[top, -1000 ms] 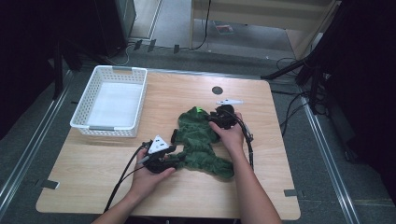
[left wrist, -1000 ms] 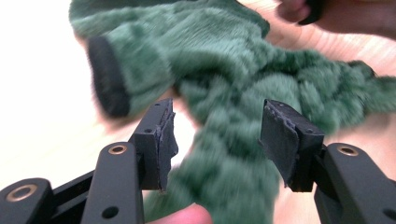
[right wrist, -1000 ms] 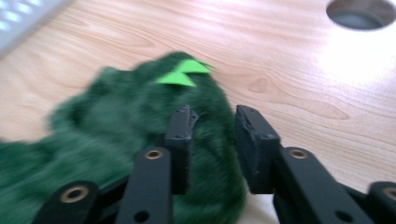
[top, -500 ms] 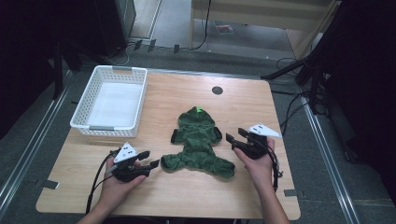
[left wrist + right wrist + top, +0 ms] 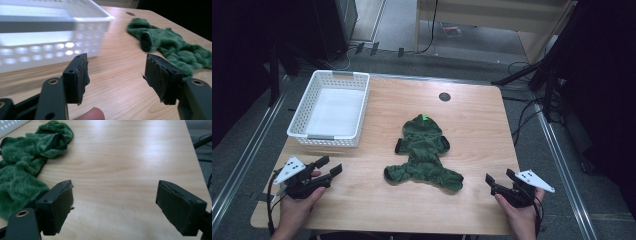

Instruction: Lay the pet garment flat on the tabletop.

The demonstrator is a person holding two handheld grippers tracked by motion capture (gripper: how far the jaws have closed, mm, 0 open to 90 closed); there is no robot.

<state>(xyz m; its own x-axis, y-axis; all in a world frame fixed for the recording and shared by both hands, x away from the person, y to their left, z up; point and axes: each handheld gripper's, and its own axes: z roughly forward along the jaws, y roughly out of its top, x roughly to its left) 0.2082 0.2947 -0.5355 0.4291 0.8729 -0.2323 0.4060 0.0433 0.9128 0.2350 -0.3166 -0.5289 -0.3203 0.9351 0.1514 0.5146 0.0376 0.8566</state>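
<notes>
Both grippers have backed off toward the near corners since half a second ago. Left gripper (image 5: 328, 166) sits near-left, jaws spread wide, nothing held; right gripper (image 5: 500, 181) near-right, jaws also wide apart and empty. Green fleece garment (image 5: 423, 154) lies flat mid-table (image 5: 472, 130), between them and apart from both. White basket (image 5: 333, 109) rests far-left, beside the garment, not touching.
</notes>
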